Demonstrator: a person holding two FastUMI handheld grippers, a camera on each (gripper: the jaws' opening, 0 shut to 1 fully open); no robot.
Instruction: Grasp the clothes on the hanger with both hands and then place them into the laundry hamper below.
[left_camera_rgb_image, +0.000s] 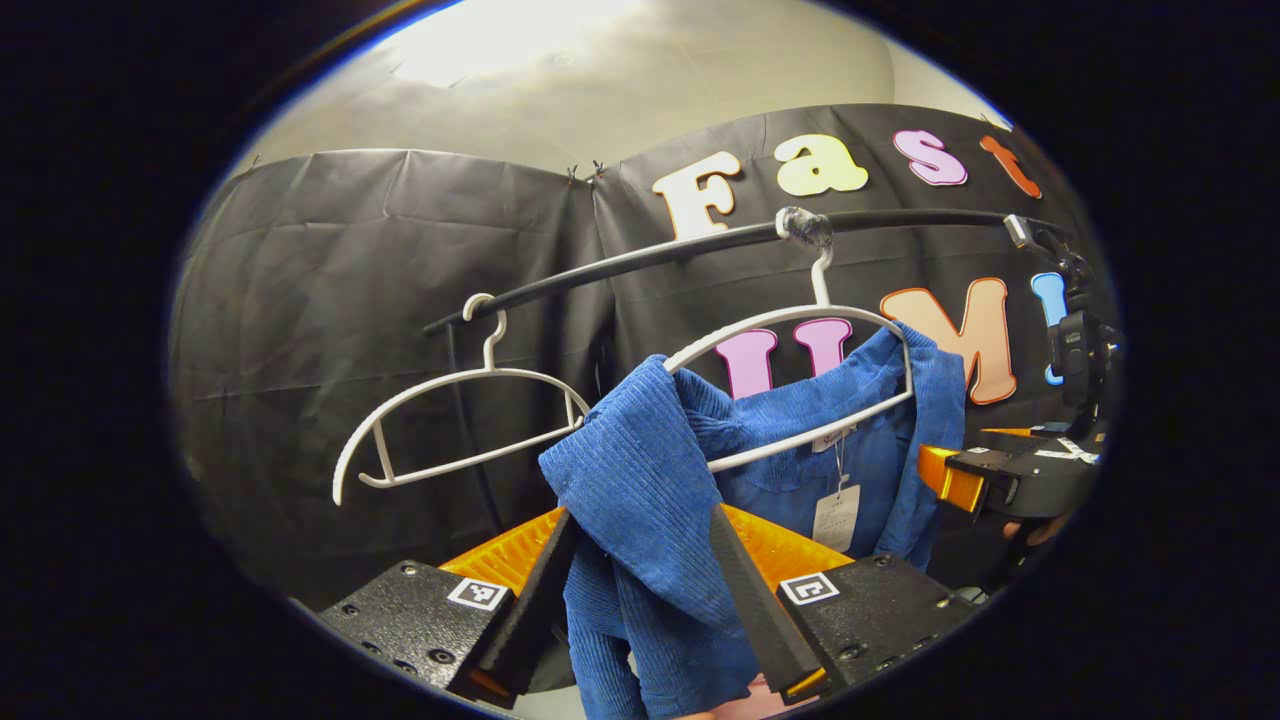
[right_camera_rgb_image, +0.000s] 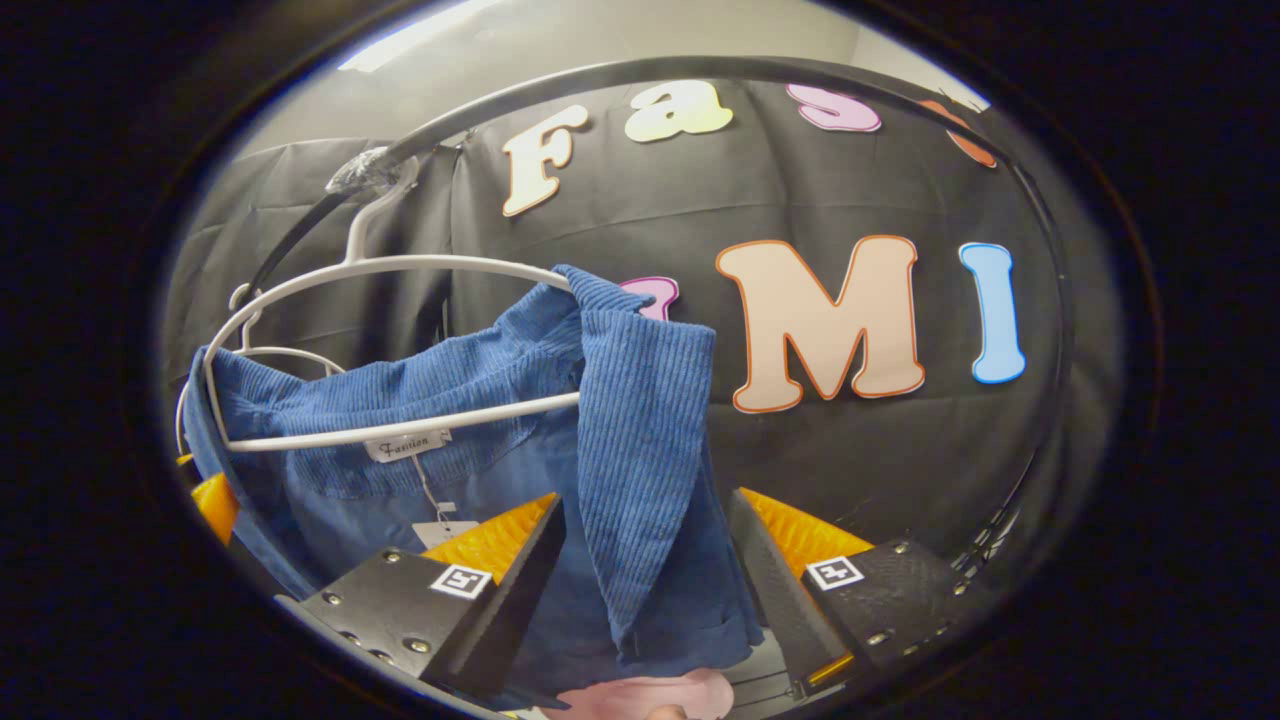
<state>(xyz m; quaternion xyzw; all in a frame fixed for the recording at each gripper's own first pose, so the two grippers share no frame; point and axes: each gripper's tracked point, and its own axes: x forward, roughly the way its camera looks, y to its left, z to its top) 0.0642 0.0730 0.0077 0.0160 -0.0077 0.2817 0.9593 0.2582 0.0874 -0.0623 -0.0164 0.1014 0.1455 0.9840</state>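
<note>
a: where is the blue garment (left_camera_rgb_image: 640, 480)?
b: draped on a white hanger (left_camera_rgb_image: 790, 385) under the rail (left_camera_rgb_image: 700, 245). left gripper (left_camera_rgb_image: 640, 610) gapes around one shoulder fold, right gripper (right_camera_rgb_image: 645, 590) around the other.
a: advice?
b: close both firmly, then lift evenly.

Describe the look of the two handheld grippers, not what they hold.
Left gripper and right gripper look alike: black studded metal blocks with screws, small square black-and-white marker tags, ribbed orange panels behind wedge-shaped fingers.
</note>
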